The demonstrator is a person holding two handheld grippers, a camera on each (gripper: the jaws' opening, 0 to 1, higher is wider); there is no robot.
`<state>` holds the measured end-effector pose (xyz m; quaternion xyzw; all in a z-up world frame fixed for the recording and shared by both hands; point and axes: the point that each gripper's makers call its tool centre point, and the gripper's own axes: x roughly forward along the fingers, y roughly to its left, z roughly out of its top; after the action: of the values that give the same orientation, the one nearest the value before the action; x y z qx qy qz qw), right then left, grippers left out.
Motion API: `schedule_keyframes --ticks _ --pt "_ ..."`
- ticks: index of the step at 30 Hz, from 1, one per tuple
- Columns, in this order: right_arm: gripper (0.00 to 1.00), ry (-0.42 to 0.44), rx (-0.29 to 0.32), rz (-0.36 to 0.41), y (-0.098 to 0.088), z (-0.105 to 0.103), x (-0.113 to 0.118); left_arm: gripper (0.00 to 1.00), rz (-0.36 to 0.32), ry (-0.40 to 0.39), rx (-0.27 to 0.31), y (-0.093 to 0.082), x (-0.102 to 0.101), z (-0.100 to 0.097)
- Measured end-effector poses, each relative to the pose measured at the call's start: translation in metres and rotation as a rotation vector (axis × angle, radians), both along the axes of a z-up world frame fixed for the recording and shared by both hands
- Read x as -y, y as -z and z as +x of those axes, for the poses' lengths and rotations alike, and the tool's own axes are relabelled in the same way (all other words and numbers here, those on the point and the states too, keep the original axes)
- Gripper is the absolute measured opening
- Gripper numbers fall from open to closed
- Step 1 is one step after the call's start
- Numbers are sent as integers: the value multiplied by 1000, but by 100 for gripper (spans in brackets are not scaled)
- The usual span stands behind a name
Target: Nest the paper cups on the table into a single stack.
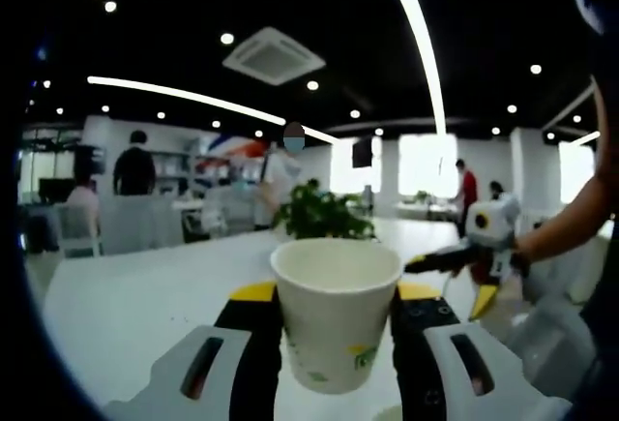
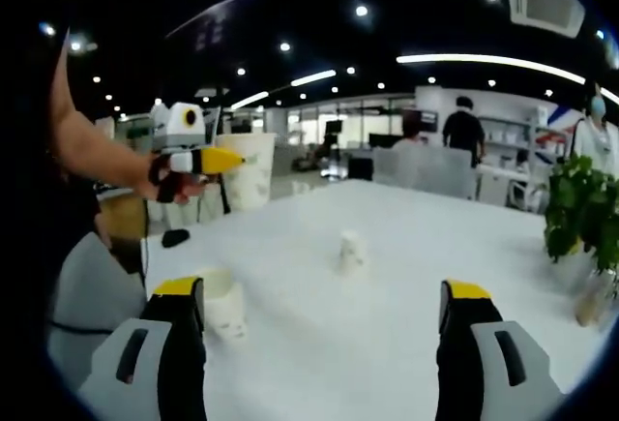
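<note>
A white paper cup (image 1: 335,319) with a green print stands upright between the jaws of my left gripper (image 1: 336,293), which is shut on it above the white table (image 1: 135,305). In the right gripper view the same cup (image 2: 248,171) hangs in the left gripper (image 2: 221,161) at the far left, held up by a person's arm. My right gripper (image 2: 323,292) is open with nothing between its jaws. An upright cup (image 2: 224,303) stands on the table beside its left jaw. A smaller-looking cup (image 2: 351,251) stands farther out near the table's middle.
A potted green plant (image 2: 580,210) stands at the table's right edge and appears behind the held cup as the plant (image 1: 324,214). A grey chair (image 2: 89,297) and a small black object (image 2: 175,238) are at the table's left edge. People stand in the office behind.
</note>
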<state>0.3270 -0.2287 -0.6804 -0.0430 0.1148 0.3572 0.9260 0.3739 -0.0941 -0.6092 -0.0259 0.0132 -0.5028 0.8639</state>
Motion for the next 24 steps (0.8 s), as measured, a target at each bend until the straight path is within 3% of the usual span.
schedule_keyframes --ticks 24 --pt "99 12 -8 13 5 1 0 42 -20 26 -37 10 4 -37"
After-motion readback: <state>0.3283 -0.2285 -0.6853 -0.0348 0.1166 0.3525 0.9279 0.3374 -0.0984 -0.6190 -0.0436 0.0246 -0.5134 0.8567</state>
